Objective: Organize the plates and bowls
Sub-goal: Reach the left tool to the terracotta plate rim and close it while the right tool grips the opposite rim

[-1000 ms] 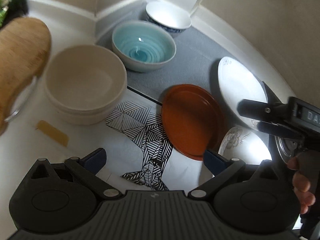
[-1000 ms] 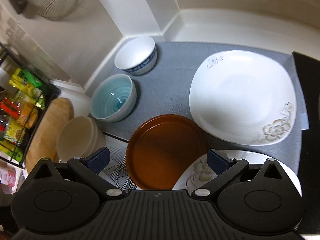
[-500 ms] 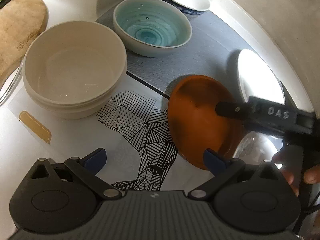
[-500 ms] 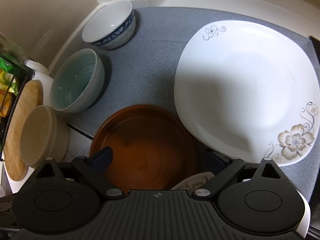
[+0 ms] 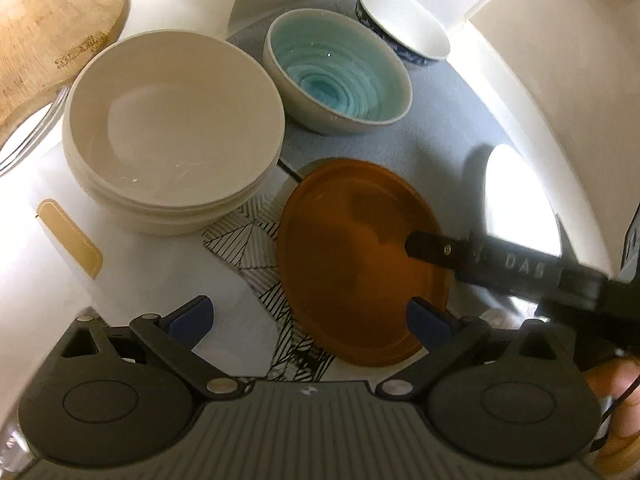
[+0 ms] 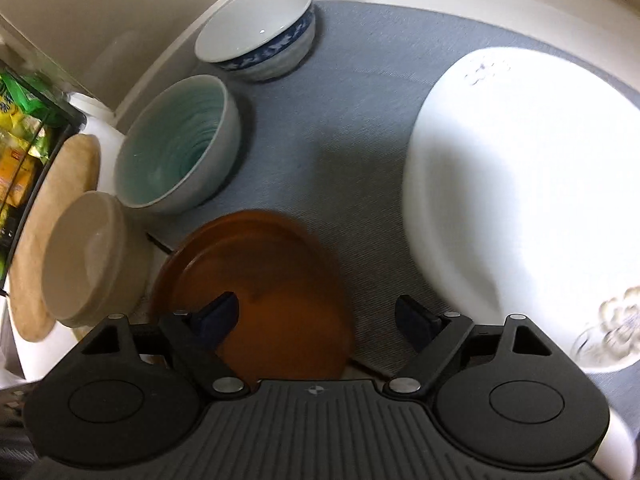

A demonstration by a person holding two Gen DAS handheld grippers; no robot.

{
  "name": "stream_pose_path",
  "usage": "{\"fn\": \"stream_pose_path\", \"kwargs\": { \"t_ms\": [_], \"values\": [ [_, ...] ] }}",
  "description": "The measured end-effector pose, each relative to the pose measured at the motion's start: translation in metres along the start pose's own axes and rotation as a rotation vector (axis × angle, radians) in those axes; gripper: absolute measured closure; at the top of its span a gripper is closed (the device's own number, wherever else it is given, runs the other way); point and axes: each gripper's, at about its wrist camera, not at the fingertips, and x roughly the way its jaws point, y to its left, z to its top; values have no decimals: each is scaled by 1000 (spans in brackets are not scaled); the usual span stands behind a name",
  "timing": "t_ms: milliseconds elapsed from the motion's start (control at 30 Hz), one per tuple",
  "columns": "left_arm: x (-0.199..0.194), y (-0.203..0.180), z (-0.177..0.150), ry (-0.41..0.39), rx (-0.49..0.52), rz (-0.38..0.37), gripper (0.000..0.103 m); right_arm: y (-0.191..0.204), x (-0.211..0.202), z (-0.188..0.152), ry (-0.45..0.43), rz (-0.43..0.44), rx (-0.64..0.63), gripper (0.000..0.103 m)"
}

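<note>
A brown plate [image 5: 360,256] [image 6: 256,292] lies half on the grey mat [image 6: 340,140]. My right gripper [image 6: 316,316] is open, low over the plate's right rim, one finger over the plate and one outside; its finger [image 5: 432,246] reaches in over the plate. My left gripper [image 5: 308,316] is open and empty, just before the plate's near edge. A cream bowl [image 5: 172,128] [image 6: 92,256], a teal bowl [image 5: 340,76] [image 6: 176,144] and a blue-patterned white bowl [image 5: 400,28] [image 6: 260,28] stand in a row. A large white floral plate [image 6: 528,208] [image 5: 516,200] lies right.
A round wooden board [image 5: 48,28] leans at the far left. A black-and-white patterned sheet [image 5: 260,240] lies under the brown plate's near side. A rack with packets [image 6: 20,140] stands at the left. White walls [image 5: 540,60] close in behind the bowls.
Both grippers have moved forward and lower toward the brown plate. The right gripper's finger now reaches over the plate's right rim. Both stay open.
</note>
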Motion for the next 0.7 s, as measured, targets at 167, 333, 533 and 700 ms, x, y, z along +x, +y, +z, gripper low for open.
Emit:
{"fn": "stream_pose_path", "kwargs": {
  "t_ms": [167,333,533,700],
  "values": [
    [3,-2,9,-14,-45,18,19,-5,-1,2,-2,2,-7,15],
    [8,-3,15,-16,-51,65,36,0,3,-1,-21,-10,-46,15],
    [18,-12,23,-9,-9,143,61,20,9,-9,-82,-51,-144,47],
    [16,-7,25,-2,-3,157,83,28,11,-13,-95,-75,-205,89]
  ]
}}
